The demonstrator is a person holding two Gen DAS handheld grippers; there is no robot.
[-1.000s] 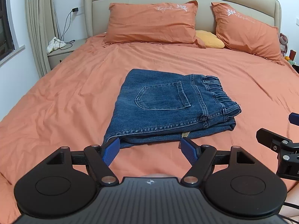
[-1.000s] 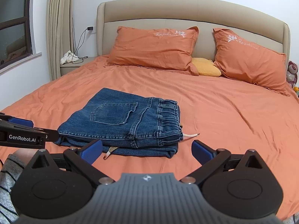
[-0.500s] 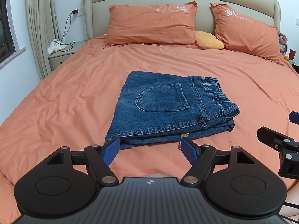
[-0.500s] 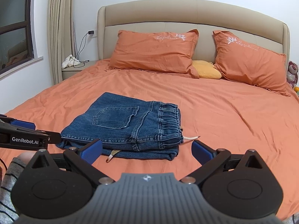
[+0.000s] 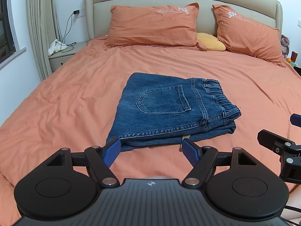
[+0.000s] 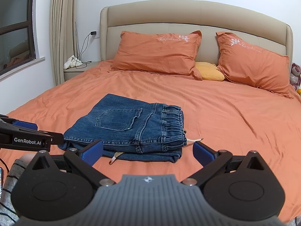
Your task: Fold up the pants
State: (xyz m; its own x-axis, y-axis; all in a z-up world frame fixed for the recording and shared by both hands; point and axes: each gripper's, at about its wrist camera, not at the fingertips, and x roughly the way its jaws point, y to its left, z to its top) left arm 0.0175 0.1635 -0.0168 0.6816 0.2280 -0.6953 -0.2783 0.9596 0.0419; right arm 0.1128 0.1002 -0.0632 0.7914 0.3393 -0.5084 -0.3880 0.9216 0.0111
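Observation:
The blue jeans (image 5: 169,109) lie folded in a compact stack in the middle of the orange bed (image 5: 65,98), back pocket up, waistband to the right. They also show in the right wrist view (image 6: 131,128), with a drawstring end poking out. My left gripper (image 5: 151,151) is open and empty, just short of the stack's near edge. My right gripper (image 6: 148,151) is open and empty, near the stack's front right corner. Each gripper shows at the edge of the other's view.
Two orange pillows (image 5: 154,26) and a small yellow cushion (image 5: 210,42) lie against the beige headboard (image 6: 188,17). A bedside table (image 5: 62,56) with a white cloth and charger cable stands at the left by the curtain. A striped sleeve (image 6: 9,184) shows low left.
Both grippers have drawn back and risen slightly from the folded jeans. The jeans have not moved. Both grippers stay open.

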